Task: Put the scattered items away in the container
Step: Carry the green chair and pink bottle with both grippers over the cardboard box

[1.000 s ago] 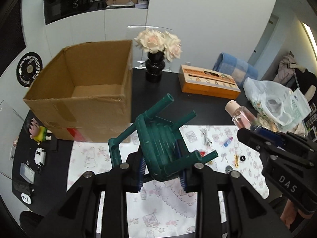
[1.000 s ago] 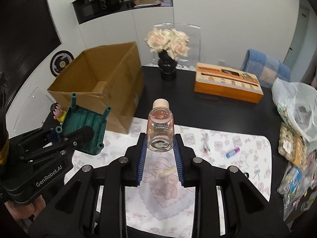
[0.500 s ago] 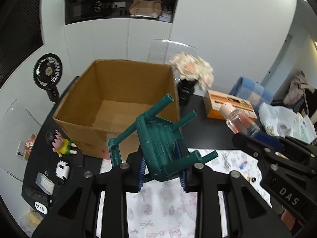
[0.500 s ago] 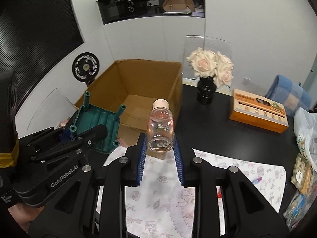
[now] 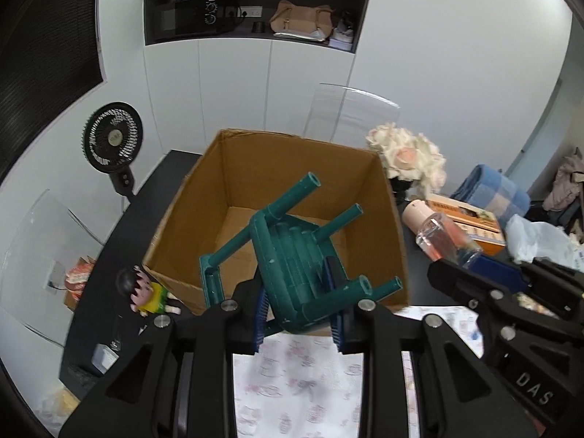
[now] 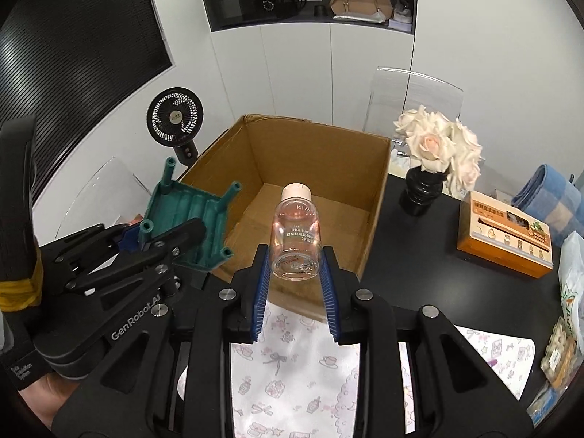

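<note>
Black table in a white room with built-in cupboards, a patterned white mat at the near edge and an open cardboard box sitting behind it, nothing lying in the part of the bottom you can see. The left gripper is clamped on a little green toy stool, upside down-ish with its legs pointing up and away, and it's now right over the near wall of the box. A second ago that stool was hanging over the mat with the box off to the left, so both hands have swung up and toward the box, and the pens and bits on the mat have dropped out of the left view. The right gripper is squeezed onto a clear bottle with a pinkish cap, cap pointing away, held over the front edge of the box; before, it was over the middle of the mat. On the table: a vase of pale roses just right of the box, an orange carton further right, and a small cartoon figure lying left of the box. There's also a black fan back by the wall
</note>
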{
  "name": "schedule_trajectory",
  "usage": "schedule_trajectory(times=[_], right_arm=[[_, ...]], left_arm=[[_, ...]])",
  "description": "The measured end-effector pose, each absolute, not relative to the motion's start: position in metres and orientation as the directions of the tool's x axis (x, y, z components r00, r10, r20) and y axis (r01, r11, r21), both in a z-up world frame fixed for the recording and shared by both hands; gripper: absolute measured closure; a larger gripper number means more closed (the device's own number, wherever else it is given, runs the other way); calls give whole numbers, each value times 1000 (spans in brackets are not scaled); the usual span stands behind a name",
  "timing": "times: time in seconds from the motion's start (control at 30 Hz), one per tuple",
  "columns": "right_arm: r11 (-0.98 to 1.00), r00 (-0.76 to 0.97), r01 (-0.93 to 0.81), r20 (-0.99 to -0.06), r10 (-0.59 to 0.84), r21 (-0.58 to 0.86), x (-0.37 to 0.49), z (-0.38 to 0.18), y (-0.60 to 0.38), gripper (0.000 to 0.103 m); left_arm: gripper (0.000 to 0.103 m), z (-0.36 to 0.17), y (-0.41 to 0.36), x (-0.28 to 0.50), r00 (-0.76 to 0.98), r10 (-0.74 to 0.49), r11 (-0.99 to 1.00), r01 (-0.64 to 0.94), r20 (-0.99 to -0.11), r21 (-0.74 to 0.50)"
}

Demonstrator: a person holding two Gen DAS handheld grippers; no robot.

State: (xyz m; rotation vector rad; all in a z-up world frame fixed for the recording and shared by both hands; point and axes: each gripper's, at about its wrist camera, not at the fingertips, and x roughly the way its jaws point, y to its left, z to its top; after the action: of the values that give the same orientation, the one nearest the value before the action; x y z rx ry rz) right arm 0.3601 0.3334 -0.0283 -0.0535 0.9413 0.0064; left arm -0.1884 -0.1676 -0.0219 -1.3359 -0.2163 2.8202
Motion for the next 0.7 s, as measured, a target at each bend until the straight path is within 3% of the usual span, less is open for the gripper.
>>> schedule_trajectory(times=[0.7], right_arm=[[999,477,-28,-878,-24,-42,445,-93,337,75]], left_arm=[[75,-80,-228,-257,-541,33,-976,165,-841,-145]])
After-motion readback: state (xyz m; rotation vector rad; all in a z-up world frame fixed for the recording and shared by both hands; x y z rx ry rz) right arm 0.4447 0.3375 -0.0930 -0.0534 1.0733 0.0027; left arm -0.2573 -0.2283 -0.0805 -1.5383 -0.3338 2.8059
